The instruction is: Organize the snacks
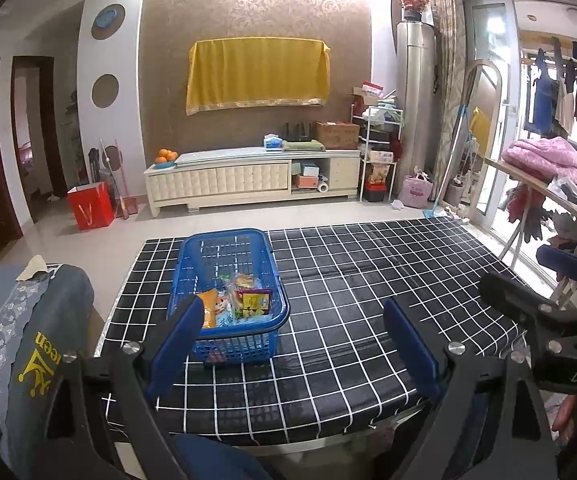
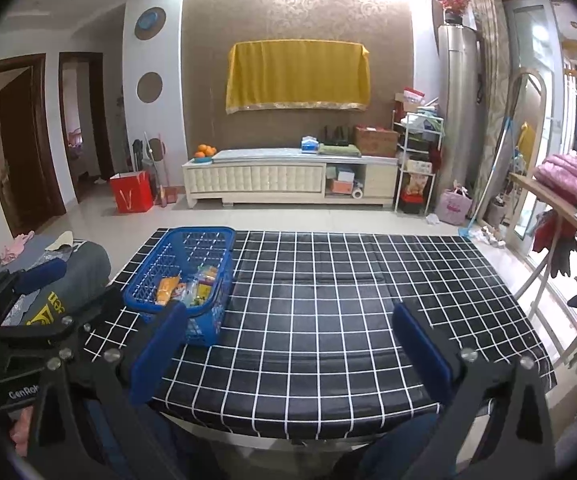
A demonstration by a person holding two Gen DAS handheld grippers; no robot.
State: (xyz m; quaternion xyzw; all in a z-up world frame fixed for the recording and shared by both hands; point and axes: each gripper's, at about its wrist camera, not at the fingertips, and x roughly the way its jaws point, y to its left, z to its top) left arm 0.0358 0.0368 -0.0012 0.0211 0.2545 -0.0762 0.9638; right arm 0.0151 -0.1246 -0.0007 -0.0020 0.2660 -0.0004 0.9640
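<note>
Looks nearly done, I'd judge: the snacks [image 1: 236, 300] all sit inside the blue basket [image 1: 192, 256], and no loose packet shows on the table [image 1: 368, 280]. My left gripper [image 1: 292, 336] hangs wide and empty, basket at about 11 o'clock of it. My right gripper [image 2: 288, 344] is wide and empty too, basket at 10 o'clock. Basket: rigid plastic lattice, rectangular. Snacks: crinkly glossy pouches, orange and yellow. Tablecloth: shiny black, white grid.

A yellow cloth [image 1: 257, 74] hangs on the brown wall above a long white cabinet [image 1: 248, 178]. Oranges [image 1: 166, 156] sit on the cabinet's left end. A red paper bag [image 1: 90, 205] stands on the floor near the doorway; pink bedding [image 1: 544, 158] lies at right.
</note>
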